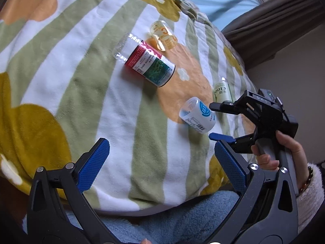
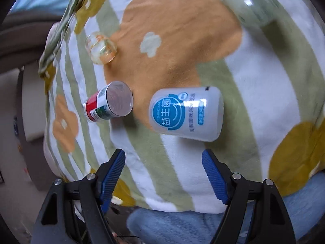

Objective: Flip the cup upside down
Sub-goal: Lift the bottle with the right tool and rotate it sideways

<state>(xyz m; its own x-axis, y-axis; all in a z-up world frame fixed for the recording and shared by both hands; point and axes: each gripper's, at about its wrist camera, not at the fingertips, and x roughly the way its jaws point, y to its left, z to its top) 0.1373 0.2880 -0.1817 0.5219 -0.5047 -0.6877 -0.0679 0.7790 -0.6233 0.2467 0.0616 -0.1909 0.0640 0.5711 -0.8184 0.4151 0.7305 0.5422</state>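
Note:
A white plastic cup with a blue round label [image 1: 198, 114] [image 2: 186, 113] rests on a striped flower blanket [image 1: 113, 105] [image 2: 264, 93]. Whether its mouth faces up or sideways I cannot tell. My right gripper [image 1: 212, 121] [image 2: 163, 162] is open, its blue pads just short of the cup on either side, touching nothing. A hand [image 1: 288, 148] holds its handle. My left gripper [image 1: 162, 158] is open and empty, hanging over the blanket's near part, well back from the cup.
A red-and-green labelled clear cup [image 1: 150, 63] [image 2: 109, 101] lies left of the white one. A small clear glass with orange print [image 1: 162, 35] [image 2: 100, 47] sits further back. A pale green bottle [image 1: 222, 90] [image 2: 251, 4] lies beyond. Blue fleece [image 1: 162, 219] borders the blanket's near edge.

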